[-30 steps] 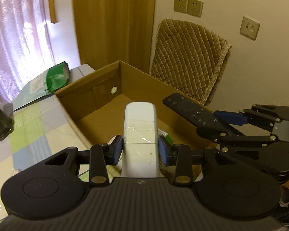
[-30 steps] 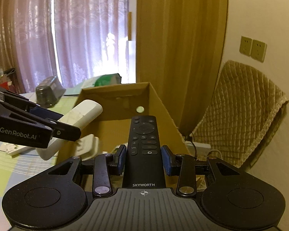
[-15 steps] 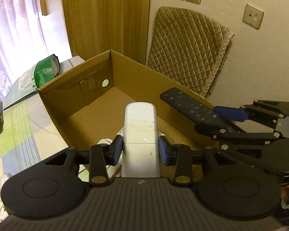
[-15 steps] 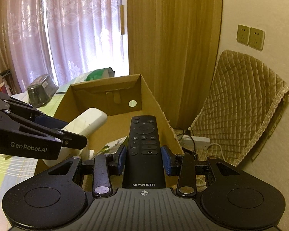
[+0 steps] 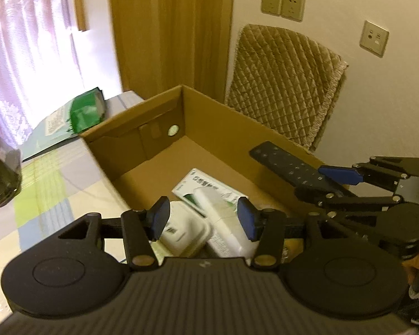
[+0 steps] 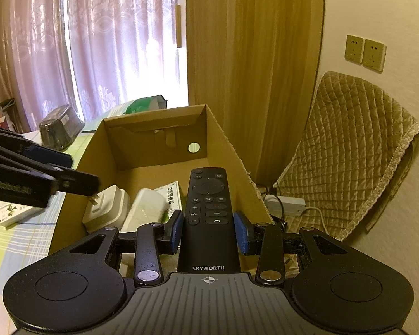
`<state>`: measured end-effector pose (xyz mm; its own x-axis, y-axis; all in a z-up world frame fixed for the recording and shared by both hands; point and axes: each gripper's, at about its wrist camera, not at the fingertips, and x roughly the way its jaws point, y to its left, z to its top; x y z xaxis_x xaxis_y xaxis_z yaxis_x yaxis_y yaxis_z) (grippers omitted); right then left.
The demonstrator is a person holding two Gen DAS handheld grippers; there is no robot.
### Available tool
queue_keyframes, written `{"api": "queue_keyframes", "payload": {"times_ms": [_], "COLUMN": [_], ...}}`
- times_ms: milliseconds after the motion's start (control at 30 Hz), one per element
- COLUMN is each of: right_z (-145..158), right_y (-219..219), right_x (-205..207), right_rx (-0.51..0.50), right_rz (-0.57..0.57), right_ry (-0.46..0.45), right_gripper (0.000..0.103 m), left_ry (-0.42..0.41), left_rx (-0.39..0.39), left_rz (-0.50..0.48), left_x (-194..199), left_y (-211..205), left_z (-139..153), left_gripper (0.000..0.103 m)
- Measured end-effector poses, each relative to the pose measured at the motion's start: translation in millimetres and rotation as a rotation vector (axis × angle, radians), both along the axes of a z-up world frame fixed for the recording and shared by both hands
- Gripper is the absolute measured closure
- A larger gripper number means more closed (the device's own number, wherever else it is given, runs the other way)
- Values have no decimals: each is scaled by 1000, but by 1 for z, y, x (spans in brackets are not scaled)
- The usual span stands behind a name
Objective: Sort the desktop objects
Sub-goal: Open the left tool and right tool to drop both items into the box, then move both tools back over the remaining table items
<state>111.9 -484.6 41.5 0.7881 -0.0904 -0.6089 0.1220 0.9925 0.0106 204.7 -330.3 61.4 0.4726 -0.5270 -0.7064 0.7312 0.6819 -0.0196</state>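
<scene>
Left wrist: above box [image 5: 209,117], facing down, close.
Right wrist: beside, facing along box [image 6: 153,128].
Shared: box interior.

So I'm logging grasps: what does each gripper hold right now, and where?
The left gripper is open and empty. The right gripper has its pads on the long sides of the black Skyworth remote, near its lower half.

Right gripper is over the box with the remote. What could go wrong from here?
1. The black Skyworth remote hangs above the white remote and white charger in the cardboard box; a drop from here may strike them.
2. The right gripper sits near the box's right wall, so the remote may catch the rim.
3. The open left gripper is close by; the two could collide.
</scene>
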Motion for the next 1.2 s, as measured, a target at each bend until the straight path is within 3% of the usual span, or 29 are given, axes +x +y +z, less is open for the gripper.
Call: {"api": "queue_keyframes", "payload": {"times_ms": [533,1200], "right_z": [-11,-23], "right_y": [18,36], "right_x": [29,47], "right_rx": [4,24], "right_rz": [38,24], "right_ry": [37,84], "right_gripper": [65,65], "left_ry": [6,79], "left_rx": [-1,45], "left_rz": [125,316], "left_x": [5,-11], "left_y": [72,185], "left_z": [-3,-39], "left_gripper": [55,54]}}
